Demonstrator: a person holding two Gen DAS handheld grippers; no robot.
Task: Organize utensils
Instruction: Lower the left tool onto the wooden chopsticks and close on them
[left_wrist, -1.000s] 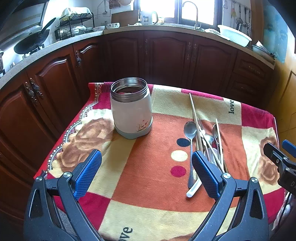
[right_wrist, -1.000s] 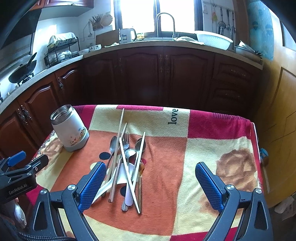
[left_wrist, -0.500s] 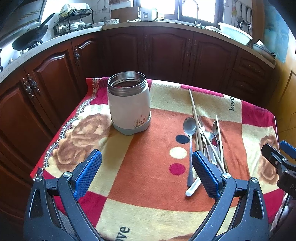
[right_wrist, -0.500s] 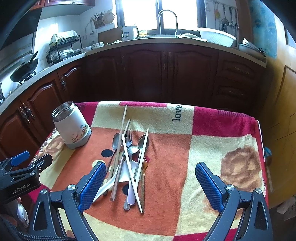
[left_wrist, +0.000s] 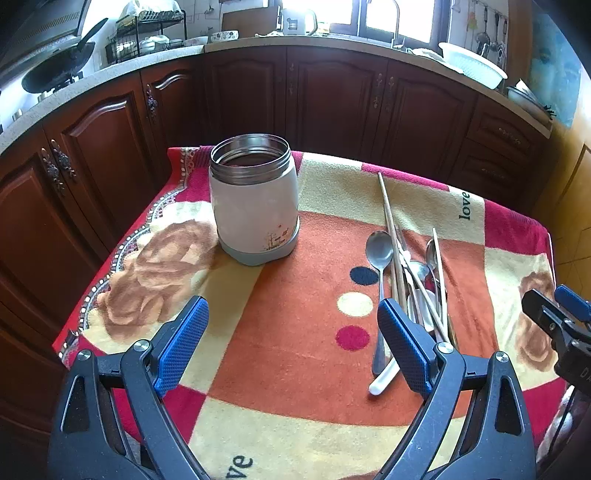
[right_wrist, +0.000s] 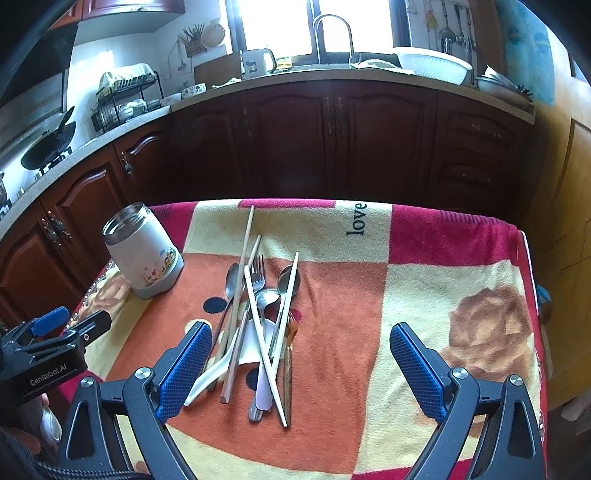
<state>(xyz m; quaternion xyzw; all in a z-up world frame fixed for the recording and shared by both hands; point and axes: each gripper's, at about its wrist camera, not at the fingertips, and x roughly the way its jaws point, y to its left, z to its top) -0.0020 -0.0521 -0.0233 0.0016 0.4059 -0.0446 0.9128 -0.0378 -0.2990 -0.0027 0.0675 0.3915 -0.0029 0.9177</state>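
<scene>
A white jar with an open steel rim (left_wrist: 254, 206) stands upright at the table's far left; it also shows in the right wrist view (right_wrist: 142, 254). A loose pile of utensils (right_wrist: 258, 317) lies mid-table: metal spoons, a fork, wooden chopsticks and a white ceramic spoon. The pile shows in the left wrist view (left_wrist: 410, 284) to the right. My left gripper (left_wrist: 291, 339) is open and empty, above the near table, short of the jar. My right gripper (right_wrist: 301, 365) is open and empty; its left finger (right_wrist: 184, 369) is beside the pile's near end.
The table is covered by a patterned red, orange and cream blanket (right_wrist: 424, 295). Dark wooden kitchen cabinets (right_wrist: 332, 147) wrap around behind it. A counter with a white basin (right_wrist: 432, 66), a dish rack (right_wrist: 125, 99) and a wok (left_wrist: 55, 70) lies beyond.
Both grippers have moved slightly forward over the table, so the jar and the utensil pile appear a little nearer. Both stay open. Nothing on the table has moved.
</scene>
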